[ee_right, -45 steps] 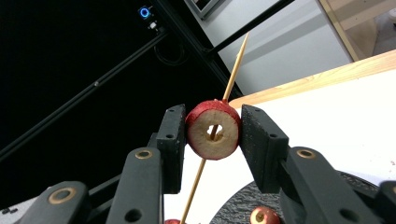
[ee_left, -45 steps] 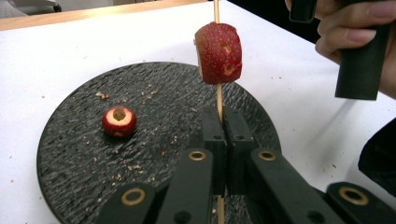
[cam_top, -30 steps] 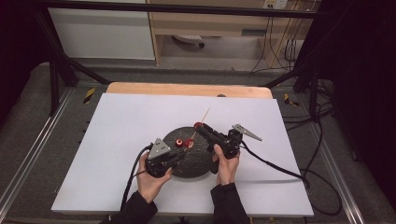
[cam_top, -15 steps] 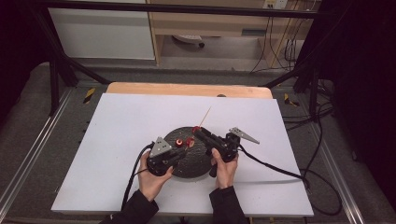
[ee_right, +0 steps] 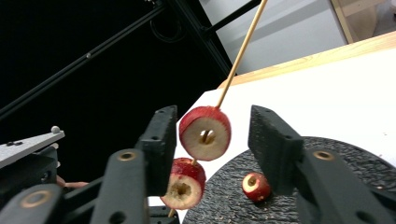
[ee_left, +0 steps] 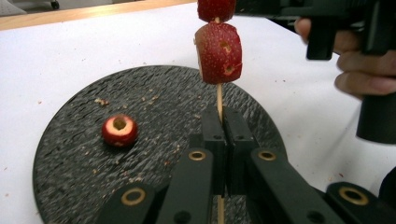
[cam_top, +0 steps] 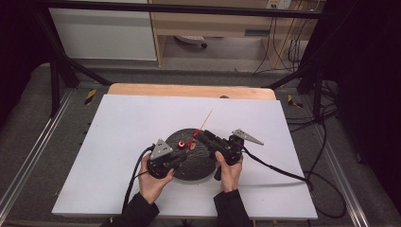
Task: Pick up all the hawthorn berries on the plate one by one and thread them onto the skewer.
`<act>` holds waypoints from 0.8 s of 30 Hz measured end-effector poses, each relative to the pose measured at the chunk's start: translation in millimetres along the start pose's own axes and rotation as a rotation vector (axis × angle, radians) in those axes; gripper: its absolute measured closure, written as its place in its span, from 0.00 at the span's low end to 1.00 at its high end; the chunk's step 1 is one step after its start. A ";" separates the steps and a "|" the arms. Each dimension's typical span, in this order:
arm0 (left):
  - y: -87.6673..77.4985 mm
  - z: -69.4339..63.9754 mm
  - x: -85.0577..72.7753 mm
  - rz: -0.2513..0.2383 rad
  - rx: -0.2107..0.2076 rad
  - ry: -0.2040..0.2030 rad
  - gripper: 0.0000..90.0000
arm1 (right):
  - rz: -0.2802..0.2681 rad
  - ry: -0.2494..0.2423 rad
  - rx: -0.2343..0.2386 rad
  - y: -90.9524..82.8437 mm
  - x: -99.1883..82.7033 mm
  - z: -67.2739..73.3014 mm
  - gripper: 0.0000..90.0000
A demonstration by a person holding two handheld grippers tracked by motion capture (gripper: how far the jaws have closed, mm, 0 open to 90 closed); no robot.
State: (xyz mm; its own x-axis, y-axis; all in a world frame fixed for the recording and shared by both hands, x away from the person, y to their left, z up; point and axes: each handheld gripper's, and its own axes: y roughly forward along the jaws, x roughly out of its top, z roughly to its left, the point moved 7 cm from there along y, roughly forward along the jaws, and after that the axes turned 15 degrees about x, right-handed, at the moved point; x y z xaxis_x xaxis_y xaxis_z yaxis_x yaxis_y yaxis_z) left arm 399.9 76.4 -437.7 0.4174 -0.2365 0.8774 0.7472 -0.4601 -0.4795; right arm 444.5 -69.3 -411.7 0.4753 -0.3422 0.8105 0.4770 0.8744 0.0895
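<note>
2 skewered fruits point(ee_right: 205, 133), 1 loose fruit point(ee_left: 120, 130)

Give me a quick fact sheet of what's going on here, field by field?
Surface: white table
Plate: round black slate plate
Left gripper: shut on skewer, near its lower end
Right gripper: open, jaws either side of the upper fruit piece
On skewer: two red fruit pieces, lower one
Loose on plate: one red fruit piece
</note>
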 end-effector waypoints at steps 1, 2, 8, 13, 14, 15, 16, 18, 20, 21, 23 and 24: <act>-0.8 2.2 -1.4 0.004 0.002 -0.001 0.98 | 0.004 0.000 -0.001 -1.1 0.7 0.0 0.54; -1.2 3.7 -2.1 0.005 0.004 0.001 0.98 | 0.015 -0.011 -0.010 -3.0 1.8 -1.2 0.51; -5.6 15.3 -8.7 0.016 0.015 -0.004 0.98 | 0.102 -0.039 -0.061 -13.2 0.6 -7.9 0.29; -12.2 24.2 -16.4 0.028 0.018 0.008 0.98 | 0.203 -0.069 -0.096 -21.0 -4.8 -13.6 0.15; -13.9 26.7 -17.9 0.029 0.020 0.008 0.98 | 0.219 -0.073 -0.099 -22.5 -5.6 -14.5 0.13; -15.7 29.4 -19.6 0.033 0.022 0.010 0.98 | 0.235 -0.078 -0.102 -24.0 -6.4 -15.4 0.11; -17.9 32.2 -21.8 0.036 0.023 0.006 0.98 | 0.252 -0.079 -0.107 -25.5 -7.3 -16.1 0.10; -20.8 36.8 -24.8 0.042 0.026 0.005 0.98 | 0.289 -0.089 -0.117 -27.9 -9.6 -17.6 0.07; -25.1 43.5 -28.8 0.050 0.031 0.009 0.98 | 0.326 -0.101 -0.122 -30.0 -11.8 -18.2 0.06; -27.0 46.4 -30.8 0.054 0.032 0.007 0.98 | 0.347 -0.109 -0.122 -31.1 -12.9 -18.4 0.05; -30.7 52.3 -34.8 0.059 0.036 0.005 0.98 | 0.372 -0.117 -0.125 -32.6 -14.4 -18.7 0.04; -32.5 55.1 -37.2 0.064 0.037 0.003 0.98 | 0.384 -0.123 -0.129 -33.4 -15.1 -19.2 0.04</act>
State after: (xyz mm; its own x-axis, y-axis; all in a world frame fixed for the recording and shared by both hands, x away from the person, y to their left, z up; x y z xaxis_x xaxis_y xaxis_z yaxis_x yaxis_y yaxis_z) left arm 388.5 147.3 -455.6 0.4629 -0.2672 0.8452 0.7380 -0.4121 -0.5344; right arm 435.7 -99.9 -438.0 0.5483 0.0510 0.8347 0.3746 0.8775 -0.2996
